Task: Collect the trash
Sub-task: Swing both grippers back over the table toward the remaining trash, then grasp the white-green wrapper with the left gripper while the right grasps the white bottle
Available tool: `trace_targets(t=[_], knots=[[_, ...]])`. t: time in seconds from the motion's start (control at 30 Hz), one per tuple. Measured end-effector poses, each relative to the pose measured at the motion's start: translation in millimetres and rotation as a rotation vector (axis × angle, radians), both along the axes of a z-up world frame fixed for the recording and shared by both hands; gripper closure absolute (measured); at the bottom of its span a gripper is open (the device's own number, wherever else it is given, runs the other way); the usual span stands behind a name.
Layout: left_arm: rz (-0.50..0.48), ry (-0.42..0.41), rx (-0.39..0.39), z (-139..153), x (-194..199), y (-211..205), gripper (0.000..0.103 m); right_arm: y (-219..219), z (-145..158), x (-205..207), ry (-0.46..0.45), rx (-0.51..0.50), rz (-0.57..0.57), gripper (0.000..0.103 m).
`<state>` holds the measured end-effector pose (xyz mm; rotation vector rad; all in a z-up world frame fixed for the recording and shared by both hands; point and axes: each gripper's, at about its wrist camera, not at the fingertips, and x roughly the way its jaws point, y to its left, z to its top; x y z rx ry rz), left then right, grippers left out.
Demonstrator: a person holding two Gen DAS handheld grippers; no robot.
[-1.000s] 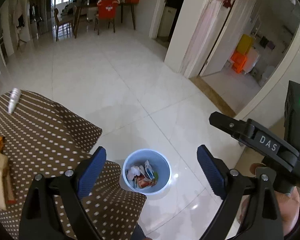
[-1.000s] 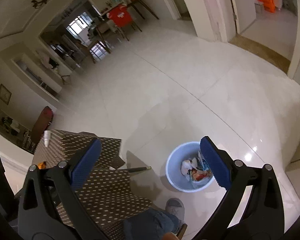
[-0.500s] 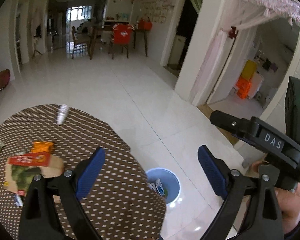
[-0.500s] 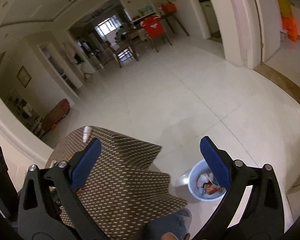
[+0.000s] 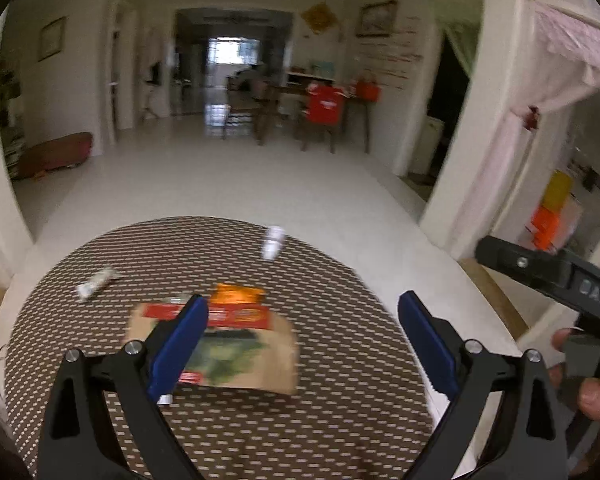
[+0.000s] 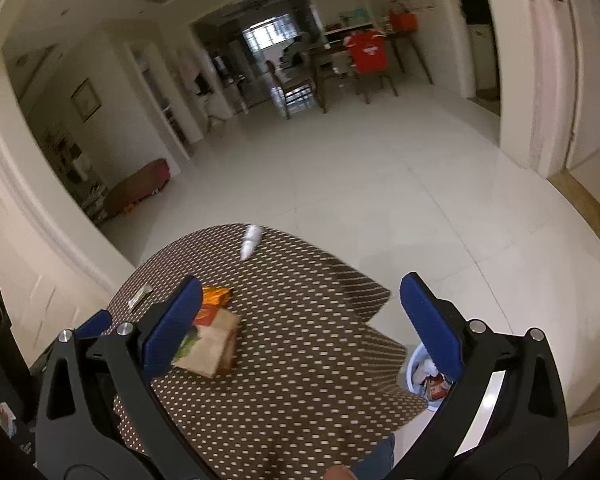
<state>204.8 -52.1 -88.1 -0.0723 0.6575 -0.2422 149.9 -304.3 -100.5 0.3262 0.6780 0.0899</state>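
A round table with a brown dotted cloth (image 5: 340, 380) (image 6: 300, 360) holds trash: a brown paper bag with red and green print (image 5: 236, 348) (image 6: 210, 346), an orange wrapper (image 5: 238, 294) (image 6: 216, 295), a white crumpled cup (image 5: 272, 242) (image 6: 250, 242) and a silvery wrapper (image 5: 96, 287) (image 6: 139, 295). A blue bin (image 6: 428, 380) with trash stands on the floor right of the table. My left gripper (image 5: 302, 346) is open above the bag. My right gripper (image 6: 300, 326) is open above the table; it also shows in the left wrist view (image 5: 548, 276).
White tiled floor (image 6: 380, 184) lies beyond the table. A dining table with chairs and a red cloth (image 5: 324, 106) stands far back. A doorway with a pink curtain (image 5: 540, 112) is at the right. A low dark red bench (image 5: 56, 156) is at the left wall.
Both views have swung up and left from the blue bin to the table top. The bag, wrappers and cup have come to the middle. Both grippers stay open and empty.
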Motion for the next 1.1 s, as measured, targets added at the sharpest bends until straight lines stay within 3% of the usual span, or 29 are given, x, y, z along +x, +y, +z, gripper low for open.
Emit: trace_targets(t=[0.23, 0.53, 0.9, 1.1], knots=[[0.148, -0.05, 0.024, -5, 4, 75, 0.009, 55, 1, 22, 0.006, -0.055, 0.078, 0.006], [0.228, -0.003, 0.068, -23, 36, 146, 0.009, 105, -19, 69, 0.049, -0.086, 0.139, 0.006], [0.209, 0.111, 0.16, -75, 99, 188, 0.009, 119, -58, 139, 0.124, -0.113, 0.138, 0.006], [0.175, 0.197, 0.184, -112, 146, 209, 0.01, 121, -99, 189, 0.217, -0.15, 0.119, 0.006]])
